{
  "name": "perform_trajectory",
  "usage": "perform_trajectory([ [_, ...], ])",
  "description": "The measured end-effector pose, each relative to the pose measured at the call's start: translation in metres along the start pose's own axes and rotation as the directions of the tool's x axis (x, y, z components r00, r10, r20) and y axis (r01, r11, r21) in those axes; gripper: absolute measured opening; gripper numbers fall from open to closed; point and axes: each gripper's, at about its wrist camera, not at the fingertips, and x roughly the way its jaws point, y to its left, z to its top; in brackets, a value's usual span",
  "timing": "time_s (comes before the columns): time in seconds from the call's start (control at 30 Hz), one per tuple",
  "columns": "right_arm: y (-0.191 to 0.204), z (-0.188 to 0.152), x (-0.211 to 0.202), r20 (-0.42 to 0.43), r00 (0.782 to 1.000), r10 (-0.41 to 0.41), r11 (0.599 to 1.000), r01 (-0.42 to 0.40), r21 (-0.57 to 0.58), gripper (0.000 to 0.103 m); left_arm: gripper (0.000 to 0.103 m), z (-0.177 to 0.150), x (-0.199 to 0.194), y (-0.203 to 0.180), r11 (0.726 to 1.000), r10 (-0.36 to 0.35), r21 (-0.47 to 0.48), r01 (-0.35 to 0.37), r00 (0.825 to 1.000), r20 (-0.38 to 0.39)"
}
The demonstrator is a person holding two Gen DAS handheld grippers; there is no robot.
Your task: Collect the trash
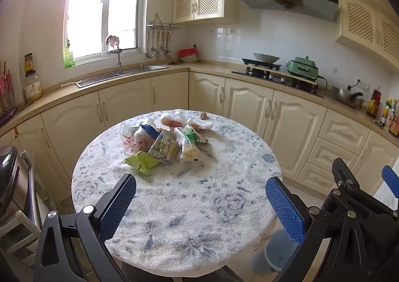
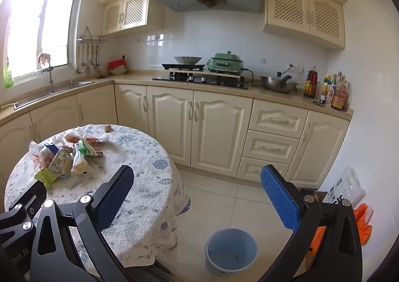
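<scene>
A pile of trash (image 1: 164, 144), made of plastic bags, green and yellow wrappers and a blue packet, lies on the far half of a round table with a blue-and-white cloth (image 1: 199, 219). It also shows in the right wrist view (image 2: 64, 159). My left gripper (image 1: 200, 197) is open and empty above the table's near half, short of the pile. My right gripper (image 2: 197, 192) is open and empty over the table's right edge and the floor. A grey-blue bin (image 2: 230, 248) stands on the floor to the right of the table, empty inside.
Cream kitchen cabinets and a counter (image 2: 174, 77) with a sink, a stove and bottles wrap around behind the table. A small brown scrap (image 1: 204, 115) lies at the table's far edge. An orange item (image 2: 365, 222) and a plastic bag lie by the right wall. A steel appliance (image 1: 12, 182) stands left.
</scene>
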Motion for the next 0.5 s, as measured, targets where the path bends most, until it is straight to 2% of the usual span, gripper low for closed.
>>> perform_trajectory([
  [0.4,0.0007,-0.0029,0.0026,0.0,1.0,0.0,1.0,0.0,-0.004,0.103,0.102,-0.0028,-0.0051,0.0023,1.0,-0.024,0.009,0.024,0.999,0.024],
  [0.5,0.0033,-0.003,0.0023,-0.001,1.0,-0.002,1.0,0.002,-0.001,0.103,0.102,-0.002,-0.0036,-0.002,1.0,-0.012,0.019,0.012,1.0,0.021],
])
